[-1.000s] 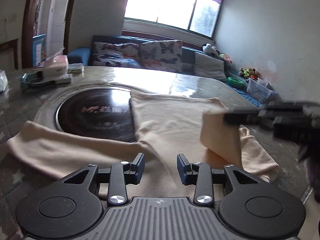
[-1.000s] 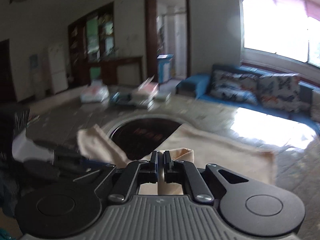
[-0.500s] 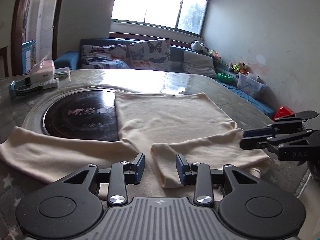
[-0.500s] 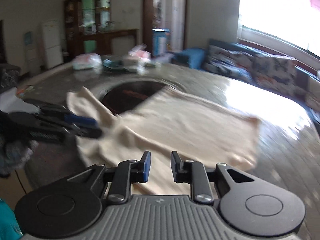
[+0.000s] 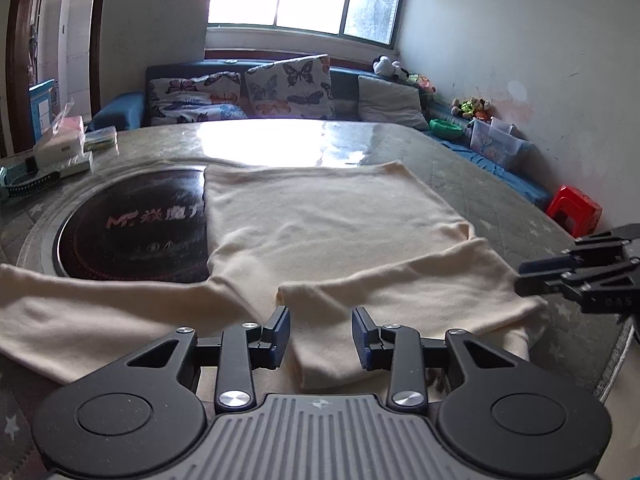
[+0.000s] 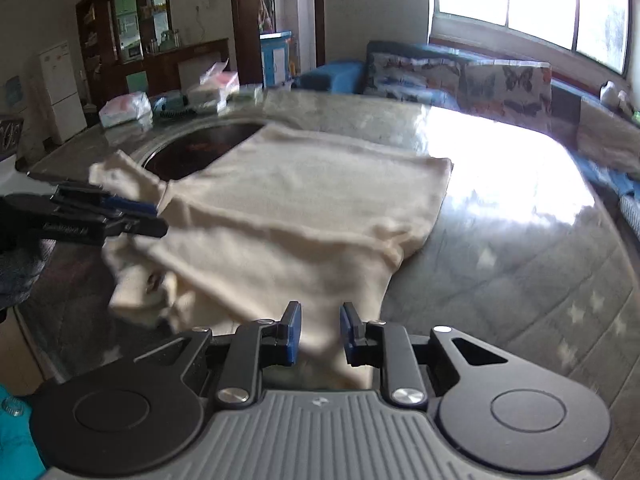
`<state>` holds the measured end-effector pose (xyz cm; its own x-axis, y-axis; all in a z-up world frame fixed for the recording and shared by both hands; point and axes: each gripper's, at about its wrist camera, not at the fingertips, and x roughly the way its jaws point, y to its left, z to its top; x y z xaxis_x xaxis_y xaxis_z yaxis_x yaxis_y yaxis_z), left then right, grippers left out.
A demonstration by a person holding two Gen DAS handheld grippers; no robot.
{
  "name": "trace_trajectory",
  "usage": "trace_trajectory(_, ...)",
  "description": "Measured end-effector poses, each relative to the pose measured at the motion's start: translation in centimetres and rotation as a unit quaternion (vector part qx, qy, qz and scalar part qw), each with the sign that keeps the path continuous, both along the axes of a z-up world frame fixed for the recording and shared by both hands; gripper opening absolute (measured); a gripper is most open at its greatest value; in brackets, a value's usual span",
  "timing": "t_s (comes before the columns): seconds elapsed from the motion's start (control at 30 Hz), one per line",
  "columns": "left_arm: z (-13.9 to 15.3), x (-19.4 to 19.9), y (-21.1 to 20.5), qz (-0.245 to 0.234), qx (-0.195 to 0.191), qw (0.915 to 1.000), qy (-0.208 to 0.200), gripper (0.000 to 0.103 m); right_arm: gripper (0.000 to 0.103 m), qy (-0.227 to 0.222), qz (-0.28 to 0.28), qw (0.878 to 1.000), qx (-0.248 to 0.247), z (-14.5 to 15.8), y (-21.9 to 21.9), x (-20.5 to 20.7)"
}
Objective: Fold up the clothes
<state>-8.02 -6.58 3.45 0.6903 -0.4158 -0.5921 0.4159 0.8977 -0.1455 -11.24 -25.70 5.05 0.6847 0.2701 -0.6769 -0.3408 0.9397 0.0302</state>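
A cream long-sleeved top lies flat on the round marble table, partly over a black glass hotplate. Its right sleeve is folded across the body near the front edge; its left sleeve stretches out to the left. My left gripper is open and empty, just above the folded sleeve's end. My right gripper is open and empty over the top's near edge; it also shows at the right in the left wrist view. The left gripper also shows in the right wrist view.
Boxes and packets sit at the table's far left. A blue sofa with butterfly cushions stands behind the table. A red stool is on the floor at right. A bag lies on the table's far side.
My right gripper laid the right sleeve across the top, opened and let it go, then drew back toward the table's right edge. My left gripper stayed open and shifted slightly.
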Motion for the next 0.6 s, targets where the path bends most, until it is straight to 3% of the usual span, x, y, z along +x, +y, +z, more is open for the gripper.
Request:
trace_trajectory(0.13,0.1,0.7,-1.1,-0.009,-0.003,1.0,0.001,0.036,0.02,-0.023,-0.008,1.0,0.008,0.4,-0.1,2.7)
trace_trajectory(0.3,-0.9,1.9,-1.2,-0.002,0.005,0.9999,0.013,0.034,0.02,-0.015,-0.025,1.0,0.002,-1.3,-0.5,5.1)
trace_trajectory(0.6,-0.9,1.8,-0.2,0.007,-0.007,0.9998,0.014,0.033,0.021,-0.022,-0.01,1.0,-0.019,-0.9,0.2,4.3)
